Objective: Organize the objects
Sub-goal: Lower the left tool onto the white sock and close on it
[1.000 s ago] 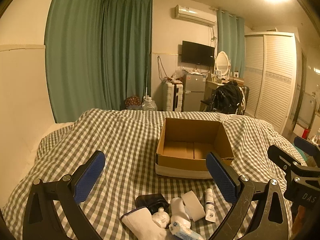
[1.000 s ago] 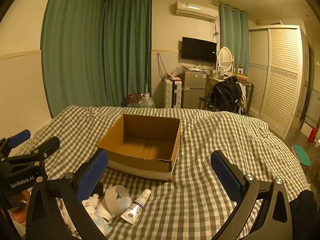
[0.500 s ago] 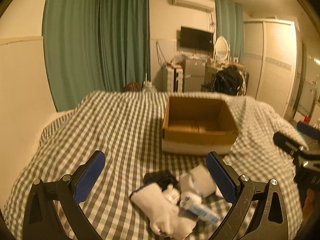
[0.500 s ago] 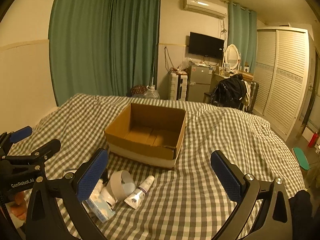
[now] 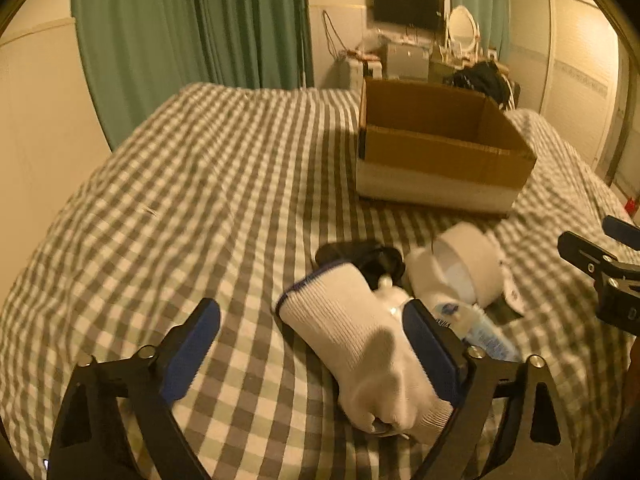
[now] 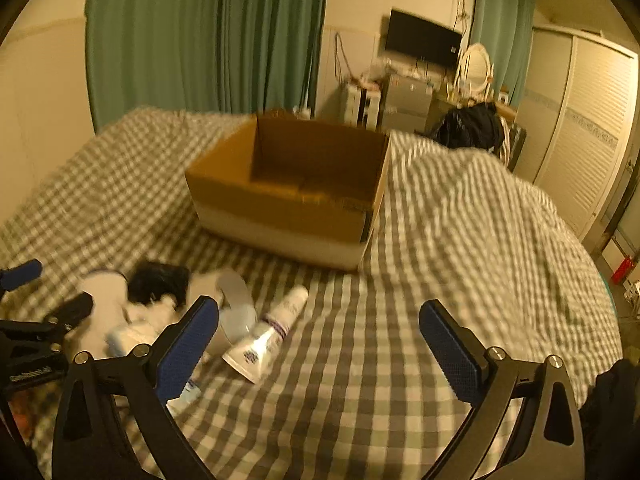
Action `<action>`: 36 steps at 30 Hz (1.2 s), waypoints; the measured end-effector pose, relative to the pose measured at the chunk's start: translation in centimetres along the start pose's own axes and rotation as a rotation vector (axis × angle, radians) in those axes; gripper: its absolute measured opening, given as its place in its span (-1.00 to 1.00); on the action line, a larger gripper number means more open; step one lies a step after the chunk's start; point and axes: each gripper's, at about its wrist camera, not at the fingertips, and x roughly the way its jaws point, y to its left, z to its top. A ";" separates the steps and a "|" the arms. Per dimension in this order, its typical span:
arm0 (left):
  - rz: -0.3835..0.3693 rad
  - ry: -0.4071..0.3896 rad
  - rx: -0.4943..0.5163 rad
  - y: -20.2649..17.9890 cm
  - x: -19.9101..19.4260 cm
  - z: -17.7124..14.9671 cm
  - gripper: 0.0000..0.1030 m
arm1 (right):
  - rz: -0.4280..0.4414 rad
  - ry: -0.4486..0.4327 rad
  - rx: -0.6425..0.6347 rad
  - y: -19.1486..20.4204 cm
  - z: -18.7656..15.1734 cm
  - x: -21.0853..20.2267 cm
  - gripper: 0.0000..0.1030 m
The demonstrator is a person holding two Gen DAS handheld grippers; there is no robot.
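Both hand-held grippers have been brought down low over the bed [image 5: 208, 184], and the pile of small things now looks much bigger and closer than it did a moment ago. This seems to mean that picking up is about to start; nothing has been lifted yet.

Nearest in the left view, the left hand-held gripper [image 5: 312, 344] is tipped down toward the bed. Its jaws are wide and have just been closing a little. The white glove [image 5: 360, 340] lies between them, close against the right pad, but it is not squeezed yet.

In the right view, the right hand-held gripper [image 6: 320, 340] is tipped down too. Its jaws are wide and have also just been closing a little. Only checked cover is seen between them. The white tube [image 6: 268, 336] lies just left of the middle, near the left pad.

A little farther are the blue and white packet [image 5: 480, 332], a small white bottle [image 5: 390, 288], the roll of white tape [image 5: 472, 264] and a black thing [image 5: 360, 258], all huddled together.

Farthest, the open cardboard box [image 5: 436, 160] sits on the bed. Nothing can be seen inside it, though part of its floor is hidden. It is probably where the things are meant to be put.
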 end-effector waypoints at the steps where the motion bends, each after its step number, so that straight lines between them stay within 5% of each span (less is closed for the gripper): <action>1: -0.006 0.011 0.004 -0.2 0.4 -0.1 0.74 | 0.005 0.017 0.003 -0.1 -0.2 0.6 0.86; 10: -0.080 0.099 -0.049 0.1 3.6 1.0 0.65 | 0.052 0.055 0.018 -0.3 -0.4 2.3 0.84; 17: -0.106 0.150 -0.079 0.7 5.1 1.3 -0.28 | 0.060 0.041 -0.072 2.2 -0.1 2.1 0.77; 31: -0.157 0.051 -0.099 2.3 1.1 1.7 -0.61 | 0.133 0.099 -0.219 8.0 0.9 5.0 0.42; 36: -0.176 0.023 -0.091 2.3 0.1 2.0 -0.70 | 0.170 0.154 -0.206 8.3 0.4 7.0 0.14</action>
